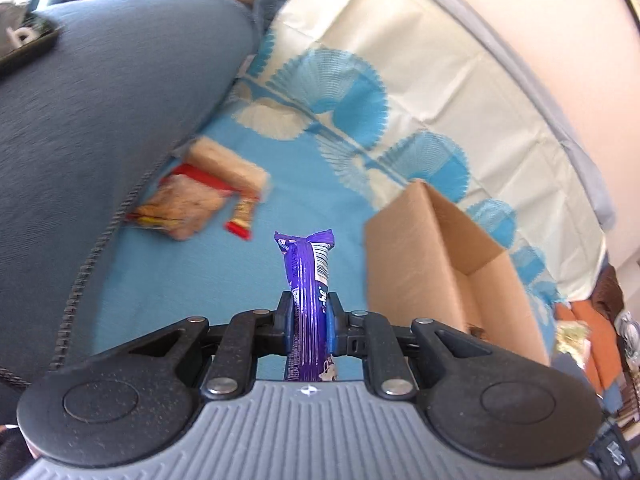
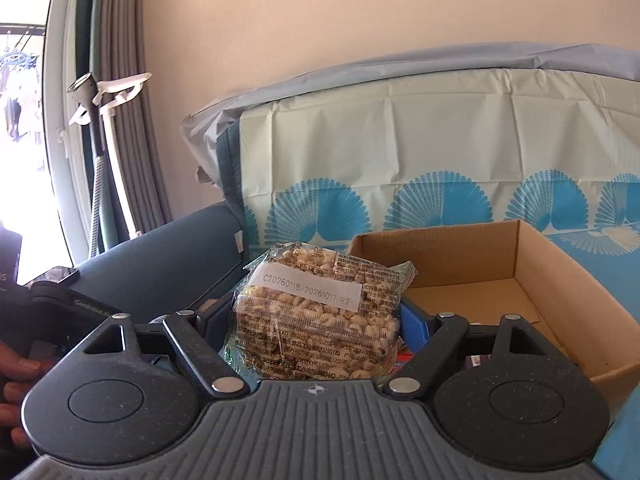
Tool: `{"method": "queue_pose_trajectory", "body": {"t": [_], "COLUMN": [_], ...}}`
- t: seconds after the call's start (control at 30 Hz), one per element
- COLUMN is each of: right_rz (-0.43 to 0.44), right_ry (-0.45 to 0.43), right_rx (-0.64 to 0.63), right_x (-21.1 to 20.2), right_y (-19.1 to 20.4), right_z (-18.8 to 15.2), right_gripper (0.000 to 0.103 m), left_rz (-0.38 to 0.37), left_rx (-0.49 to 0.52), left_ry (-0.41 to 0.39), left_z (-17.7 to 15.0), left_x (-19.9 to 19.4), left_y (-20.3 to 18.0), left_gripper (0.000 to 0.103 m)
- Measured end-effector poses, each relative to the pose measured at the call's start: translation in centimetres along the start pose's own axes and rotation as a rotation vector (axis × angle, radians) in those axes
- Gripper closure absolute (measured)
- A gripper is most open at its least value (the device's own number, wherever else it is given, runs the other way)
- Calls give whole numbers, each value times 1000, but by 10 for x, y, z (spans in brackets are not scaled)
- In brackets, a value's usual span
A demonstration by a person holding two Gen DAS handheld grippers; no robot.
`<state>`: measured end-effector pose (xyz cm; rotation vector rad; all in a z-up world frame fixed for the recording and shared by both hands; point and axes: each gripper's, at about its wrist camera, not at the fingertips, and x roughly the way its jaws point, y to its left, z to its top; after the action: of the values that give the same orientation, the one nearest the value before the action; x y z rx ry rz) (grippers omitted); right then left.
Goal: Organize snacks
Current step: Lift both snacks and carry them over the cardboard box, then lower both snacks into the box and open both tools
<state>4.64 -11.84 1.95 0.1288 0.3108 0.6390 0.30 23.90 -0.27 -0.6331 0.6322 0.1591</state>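
My left gripper is shut on a purple snack bar, which sticks out forward above the blue-patterned cloth. An open cardboard box stands just to the right of it. Several other snack packs lie by the grey sofa arm at the left. In the right wrist view my right gripper is shut on a clear pack of puffed-grain snack, held wide between the blue pads. The same cardboard box sits behind and to the right of that pack, its inside mostly bare.
A blue-grey sofa arm with a dark device on top bounds the left. The cloth climbs the sofa back. A hand holding a dark device is at the left edge. Curtains and a window stand beyond.
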Motion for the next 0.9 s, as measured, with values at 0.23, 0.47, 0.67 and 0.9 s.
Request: {"method": "queue_pose_trajectory", "body": {"t": [0.23, 0.47, 0.67, 0.9], "right_rz": [-169, -244, -250, -224], "right_ry": [-45, -92, -108, -45], "right_rx": [253, 411, 417, 401], "right_x": [7, 4, 1, 10], "right_y": [-62, -98, -102, -97], "right_z": [4, -1, -3, -4], "right_gripper": [20, 20, 20, 14], "left_rz": [-144, -278, -309, -331], "left_rx": [86, 143, 206, 210], "left_ry": [-16, -11, -9, -24], "left_z": [12, 17, 20, 15], "left_x": [9, 30, 48, 46], "left_y": [-93, -184, -233, -230], "left_gripper": [86, 86, 86, 42]}}
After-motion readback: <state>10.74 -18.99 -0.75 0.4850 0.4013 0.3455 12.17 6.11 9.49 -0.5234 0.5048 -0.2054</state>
